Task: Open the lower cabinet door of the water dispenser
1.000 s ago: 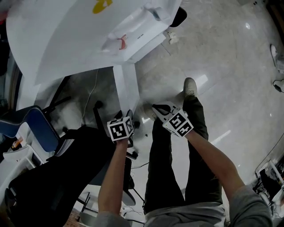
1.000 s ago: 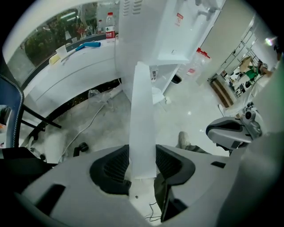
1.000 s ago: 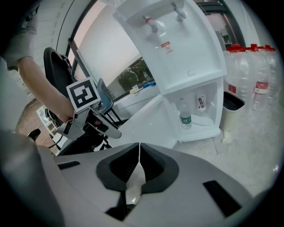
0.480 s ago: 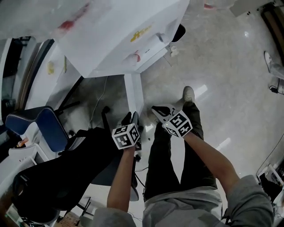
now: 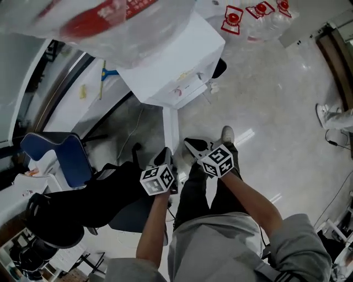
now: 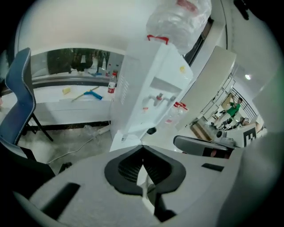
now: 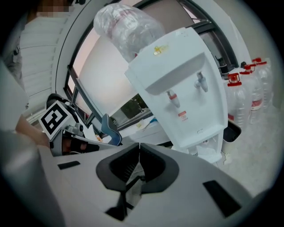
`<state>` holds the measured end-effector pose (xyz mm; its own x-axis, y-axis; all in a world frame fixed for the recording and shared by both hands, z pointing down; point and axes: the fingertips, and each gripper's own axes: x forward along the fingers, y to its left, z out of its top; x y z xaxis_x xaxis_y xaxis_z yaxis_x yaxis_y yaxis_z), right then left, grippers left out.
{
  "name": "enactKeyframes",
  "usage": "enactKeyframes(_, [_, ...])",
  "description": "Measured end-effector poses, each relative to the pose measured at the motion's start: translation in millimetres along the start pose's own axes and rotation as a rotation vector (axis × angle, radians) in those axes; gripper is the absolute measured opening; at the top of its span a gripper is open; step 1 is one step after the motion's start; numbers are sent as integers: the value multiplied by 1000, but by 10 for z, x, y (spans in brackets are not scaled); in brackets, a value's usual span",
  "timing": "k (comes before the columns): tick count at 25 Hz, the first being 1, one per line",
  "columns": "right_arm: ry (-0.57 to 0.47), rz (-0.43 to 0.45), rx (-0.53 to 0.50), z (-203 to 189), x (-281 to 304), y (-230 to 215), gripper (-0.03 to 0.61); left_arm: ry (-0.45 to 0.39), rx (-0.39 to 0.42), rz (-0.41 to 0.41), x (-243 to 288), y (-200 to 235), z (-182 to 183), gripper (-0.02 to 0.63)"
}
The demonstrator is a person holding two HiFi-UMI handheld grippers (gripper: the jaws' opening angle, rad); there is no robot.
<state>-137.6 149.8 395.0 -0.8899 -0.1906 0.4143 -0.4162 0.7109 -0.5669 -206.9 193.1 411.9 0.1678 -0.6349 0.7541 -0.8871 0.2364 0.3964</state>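
The shiny grey floor (image 5: 276, 110) lies wide and bare to the right of the water dispenser (image 5: 176, 60), so there is lots of room on that side. To the dispenser's left the space is tight, with a white counter (image 5: 77, 110) and a blue chair (image 5: 58, 157) close by. A big clear bottle (image 5: 110, 22) sits on top of the dispenser. The lower cabinet door (image 5: 171, 129) looks swung out from the dispenser's bottom front, its edge toward the person. Spare bottles (image 5: 259, 16) with red labels stand to the dispenser's right. A black bin (image 5: 219, 67) sits by its right foot; what is inside is hidden. Both tools hang in front of the dispenser, not touching it. The left gripper (image 5: 164, 157) has just been closing its jaws, now pinched together on nothing. The right gripper (image 5: 193, 146) is pinched together too, with nothing in it.
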Motion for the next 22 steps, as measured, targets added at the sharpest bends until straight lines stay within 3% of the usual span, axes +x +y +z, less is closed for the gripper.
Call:
enactKeyframes(11, [-96, 4, -22, 1001, -908, 799, 12, -249, 136, -90, -1083, -975, 976, 8])
enactKeyframes(22, [-310, -25, -179, 2142, -1516, 1471, 11, -452, 296, -241, -2024, -1740, 1668, 8])
